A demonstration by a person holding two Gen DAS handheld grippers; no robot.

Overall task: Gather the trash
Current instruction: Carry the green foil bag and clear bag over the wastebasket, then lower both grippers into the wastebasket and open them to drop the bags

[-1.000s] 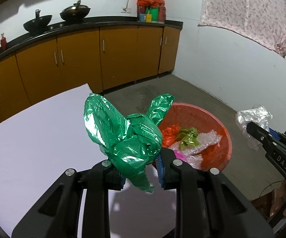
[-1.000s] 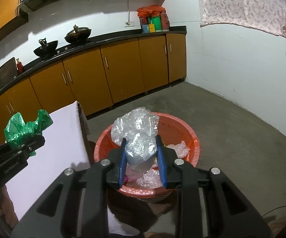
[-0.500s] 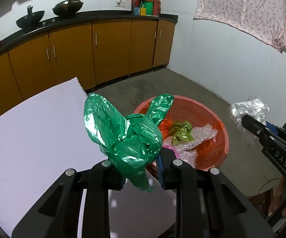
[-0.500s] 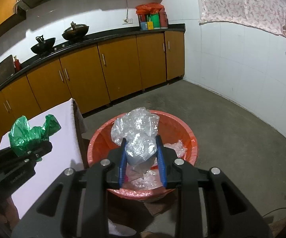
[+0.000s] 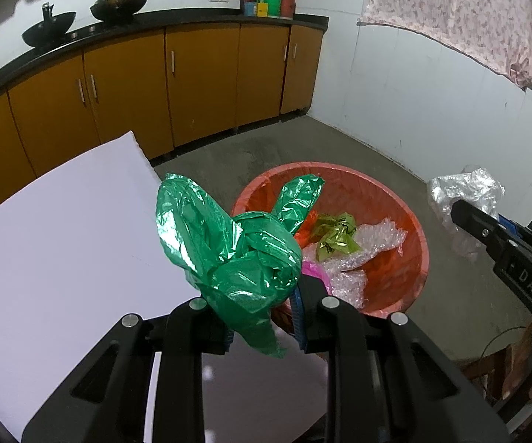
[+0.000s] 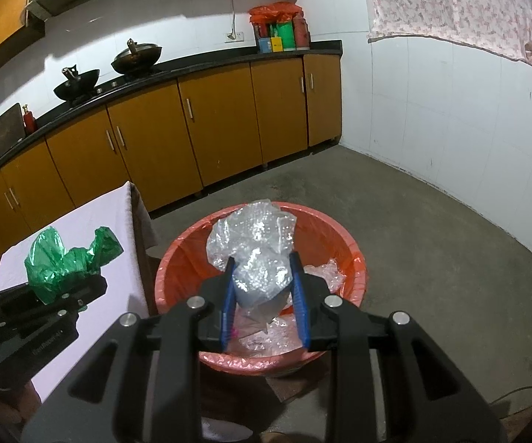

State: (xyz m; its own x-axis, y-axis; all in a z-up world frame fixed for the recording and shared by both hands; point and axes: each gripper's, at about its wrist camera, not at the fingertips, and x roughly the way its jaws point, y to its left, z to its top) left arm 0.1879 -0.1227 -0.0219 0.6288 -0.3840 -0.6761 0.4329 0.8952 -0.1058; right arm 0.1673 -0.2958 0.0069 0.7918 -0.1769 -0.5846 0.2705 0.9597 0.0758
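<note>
My left gripper (image 5: 262,317) is shut on a crumpled green foil wrapper (image 5: 229,251), held above the table's right edge beside the orange tub (image 5: 419,236). The wrapper also shows in the right wrist view (image 6: 66,262). My right gripper (image 6: 264,291) is shut on a wad of clear bubble wrap (image 6: 254,254), held over the orange tub (image 6: 354,251). The wad also shows at the right of the left wrist view (image 5: 465,192). The tub holds bubble wrap, a yellow-green wrapper (image 5: 334,234) and pink and orange scraps.
A white-covered table (image 5: 62,243) stands left of the tub, on a grey concrete floor (image 6: 432,229). Orange kitchen cabinets (image 6: 210,129) under a black counter with two woks line the back wall. White tiled wall and a floral cloth are at the right.
Both grippers have drifted slightly toward the tub, still holding their trash. The right gripper's wad now sits more squarely over the tub.
</note>
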